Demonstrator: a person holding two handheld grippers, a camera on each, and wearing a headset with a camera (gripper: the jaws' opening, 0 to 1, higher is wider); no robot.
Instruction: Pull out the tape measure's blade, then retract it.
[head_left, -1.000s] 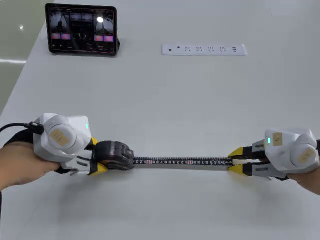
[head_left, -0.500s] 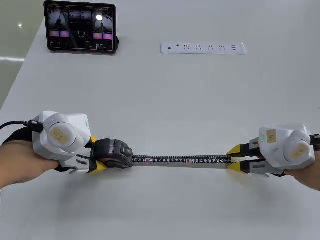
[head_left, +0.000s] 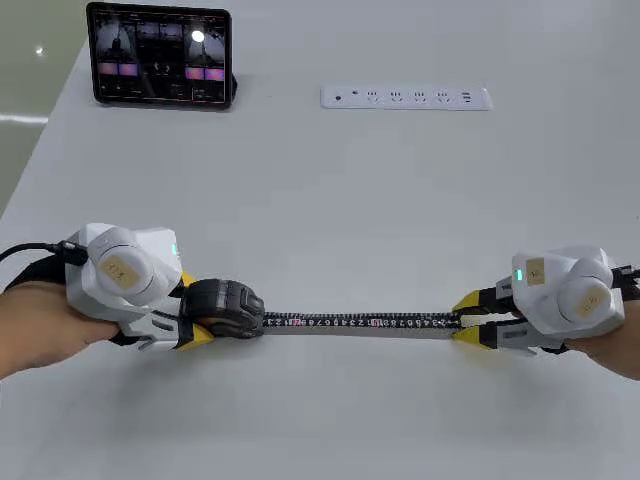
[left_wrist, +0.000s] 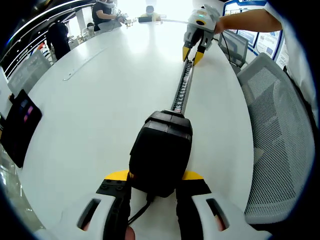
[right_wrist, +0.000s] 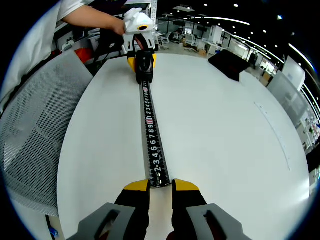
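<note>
Head view: the left tool (head_left: 195, 312) clamps the black, blocky tape measure (head_left: 226, 307) on the smooth white table (head_left: 330, 200). Its dark blade (head_left: 360, 322), markings too small to read, reaches the right tool (head_left: 468, 322), closed on its tip. Left gripper view: yellow-tipped jaws hide the case's rear. Right gripper view: jaws cover the blade's end; digits 2 to 9 are legible.

Tape measure (head_left: 224, 308) near the table's (head_left: 330, 200) front edge, leftward, between the left gripper's (head_left: 194, 310) jaws; blade (head_left: 360, 322) runs rightward into the right gripper (head_left: 467, 318); tablet (head_left: 160, 55) at the far-left corner; power strip (head_left: 405, 97) to its right.
</note>
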